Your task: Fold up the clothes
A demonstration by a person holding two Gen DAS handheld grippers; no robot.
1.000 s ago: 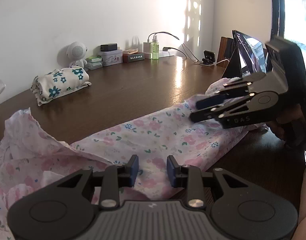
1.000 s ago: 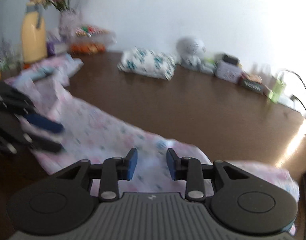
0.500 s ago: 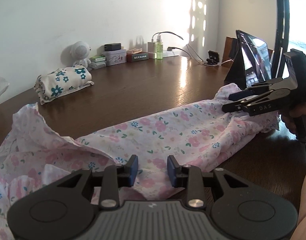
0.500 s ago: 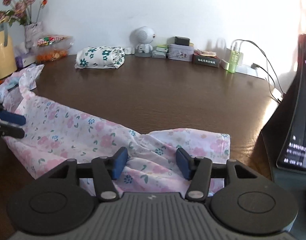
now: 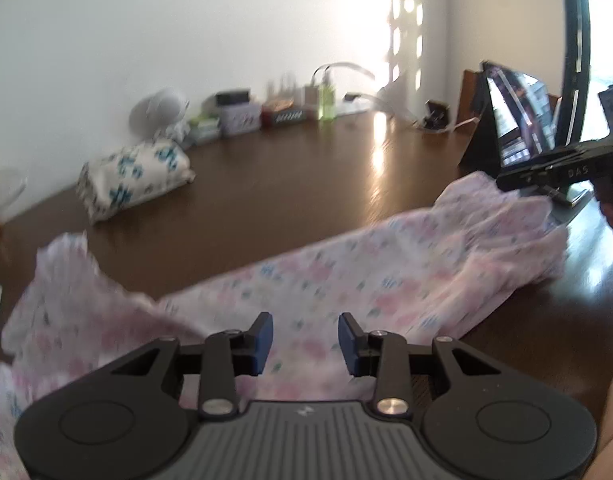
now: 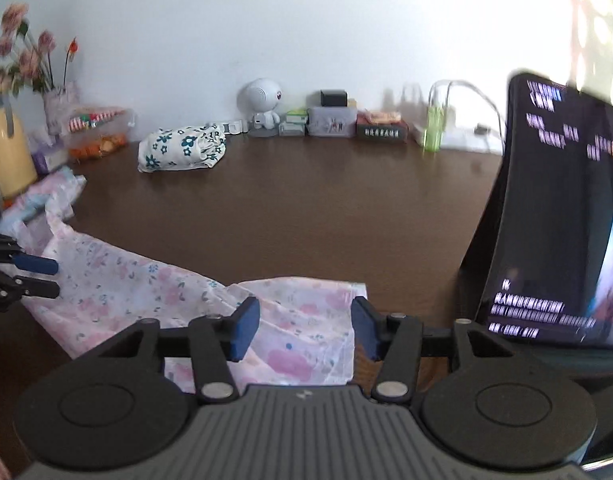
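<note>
We have the pink flowery cloth point(image 5: 346, 280) lying long across the middle of the brown table point(image 5: 286, 184). Our left gripper point(image 5: 304, 338) sits low in the frame, its jaws opening with cloth between them. Our right gripper point(image 6: 304, 328) is closing over the cloth's far end, not pinching yet, so we can fold from both ends.

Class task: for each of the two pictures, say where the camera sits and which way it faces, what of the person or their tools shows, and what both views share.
Left wrist: on the left hand-held gripper, jaws opening, facing across the pink garment toward the right hand-held gripper by the tablet.
Right wrist: on the right hand-held gripper, jaws closing above the garment's end, facing the wall; the left one's fingers show at left.
Shared: garment, folded bundle, table.
</note>
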